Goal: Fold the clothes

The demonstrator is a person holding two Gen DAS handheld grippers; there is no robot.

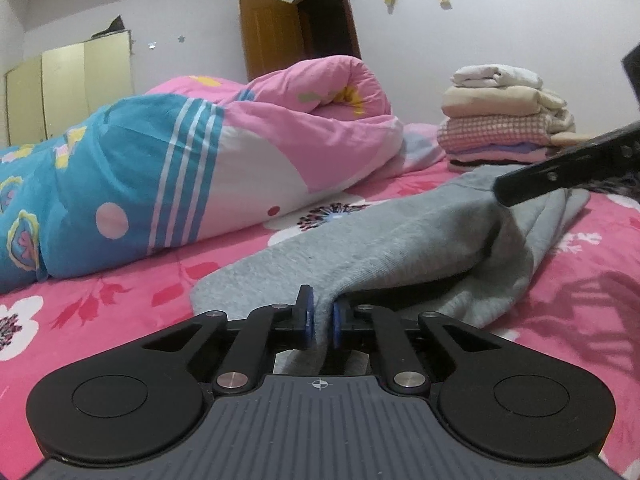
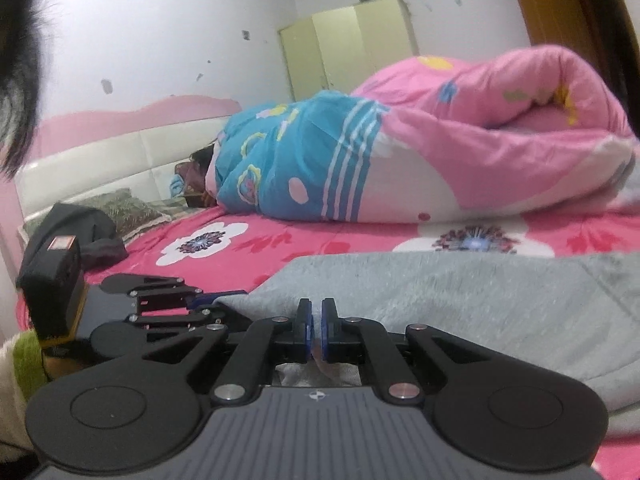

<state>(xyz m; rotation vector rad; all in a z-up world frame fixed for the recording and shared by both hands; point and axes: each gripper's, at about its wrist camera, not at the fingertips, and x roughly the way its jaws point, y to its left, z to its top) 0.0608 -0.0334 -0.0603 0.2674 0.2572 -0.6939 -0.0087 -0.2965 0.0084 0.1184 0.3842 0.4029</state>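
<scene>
A grey knit garment (image 1: 380,248) lies across the pink floral bed sheet (image 1: 120,312). My left gripper (image 1: 322,316) is shut on its near edge, and the fabric rises between the blue pads. Further right, my right gripper's black finger (image 1: 552,176) reaches onto another bunched part of the garment. In the right wrist view the right gripper (image 2: 316,320) is shut on the grey garment (image 2: 480,304), with a fold showing between its pads. My left gripper (image 2: 218,299) sits just to its left on the same edge.
A rolled pink and blue quilt (image 1: 200,160) fills the far side of the bed. A stack of folded clothes (image 1: 500,120) stands at the back right. A dark bag (image 2: 80,232) and a pillow lie by the white headboard (image 2: 100,160). A person's sleeve (image 2: 24,360) shows at bottom left.
</scene>
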